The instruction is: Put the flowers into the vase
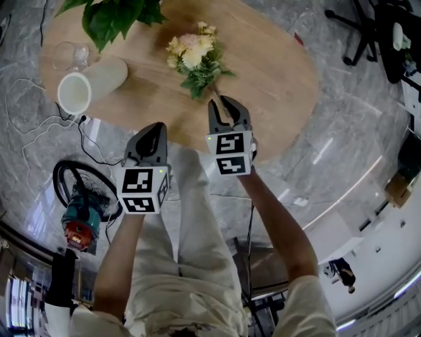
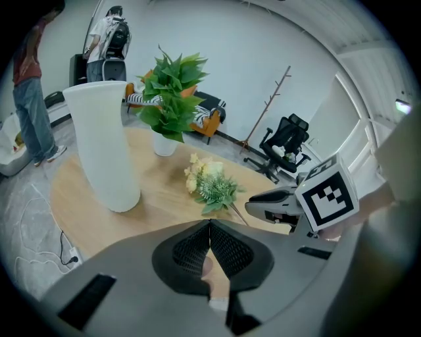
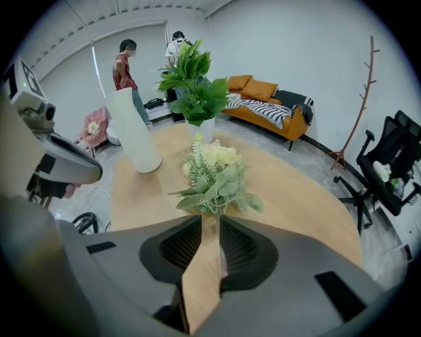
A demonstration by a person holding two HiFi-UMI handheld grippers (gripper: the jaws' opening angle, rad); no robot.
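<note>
A bunch of pale yellow flowers with green leaves lies on the round wooden table, its stem pointing toward me. My right gripper is low over the stem end. In the right gripper view its jaws stand apart, with the thin stem running between them close to the right pad; the bunch lies just ahead. A tall white vase stands at the table's left. My left gripper hovers at the near table edge, shut and empty. It faces the vase and the flowers.
A potted green plant stands at the table's far edge, with a clear glass beside the vase. Cables and a round device lie on the floor at left. An office chair is at the far right. People stand behind.
</note>
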